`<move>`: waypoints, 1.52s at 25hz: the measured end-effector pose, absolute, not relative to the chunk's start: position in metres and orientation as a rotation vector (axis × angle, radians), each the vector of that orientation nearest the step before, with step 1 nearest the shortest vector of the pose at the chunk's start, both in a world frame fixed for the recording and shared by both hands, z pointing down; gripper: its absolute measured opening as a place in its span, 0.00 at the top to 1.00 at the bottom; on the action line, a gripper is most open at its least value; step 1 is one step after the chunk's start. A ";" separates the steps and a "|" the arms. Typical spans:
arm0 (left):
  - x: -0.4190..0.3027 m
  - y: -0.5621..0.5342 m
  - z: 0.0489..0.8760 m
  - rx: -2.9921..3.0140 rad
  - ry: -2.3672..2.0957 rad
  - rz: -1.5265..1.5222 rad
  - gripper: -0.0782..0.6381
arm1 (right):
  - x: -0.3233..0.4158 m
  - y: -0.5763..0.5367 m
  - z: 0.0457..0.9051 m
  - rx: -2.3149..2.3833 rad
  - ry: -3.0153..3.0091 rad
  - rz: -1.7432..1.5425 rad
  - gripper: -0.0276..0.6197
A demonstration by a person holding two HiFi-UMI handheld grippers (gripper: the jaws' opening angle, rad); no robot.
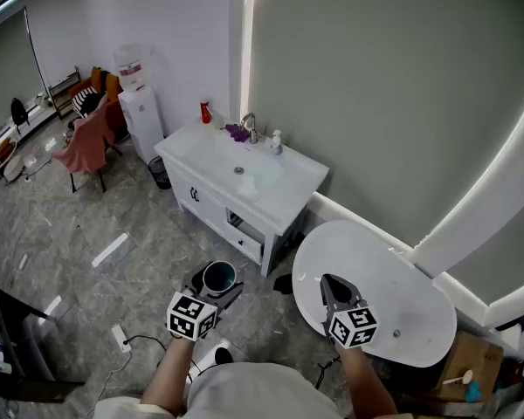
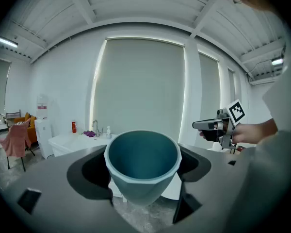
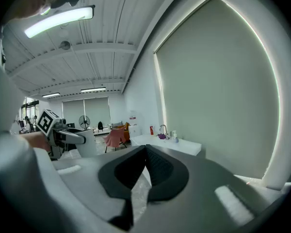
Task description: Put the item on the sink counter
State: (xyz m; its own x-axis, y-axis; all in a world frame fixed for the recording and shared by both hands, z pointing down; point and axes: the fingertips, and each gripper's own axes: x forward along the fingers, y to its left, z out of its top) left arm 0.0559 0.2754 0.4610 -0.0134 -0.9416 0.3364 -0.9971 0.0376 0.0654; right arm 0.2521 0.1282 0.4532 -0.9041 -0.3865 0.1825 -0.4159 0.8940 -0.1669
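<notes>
Between the jaws of the left gripper stands a teal cup, clamped. The right gripper is closed, empty.

Finishes around the sink counter

The sink counter is finished in smooth, glossy white, with a shiny metal tap mounted on it; polished grey stone-look floor is laid before it, and a smooth, matt teal cup is shown in front of it.
</notes>
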 end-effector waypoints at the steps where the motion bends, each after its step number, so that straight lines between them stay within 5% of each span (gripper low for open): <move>1: 0.056 0.276 0.461 1.982 -2.030 0.272 0.35 | 0.252 0.129 0.453 0.623 -2.915 0.305 0.94; 38: -0.019 0.299 0.477 2.153 -1.834 0.330 0.35 | 0.174 0.184 0.476 0.767 -2.809 0.348 0.94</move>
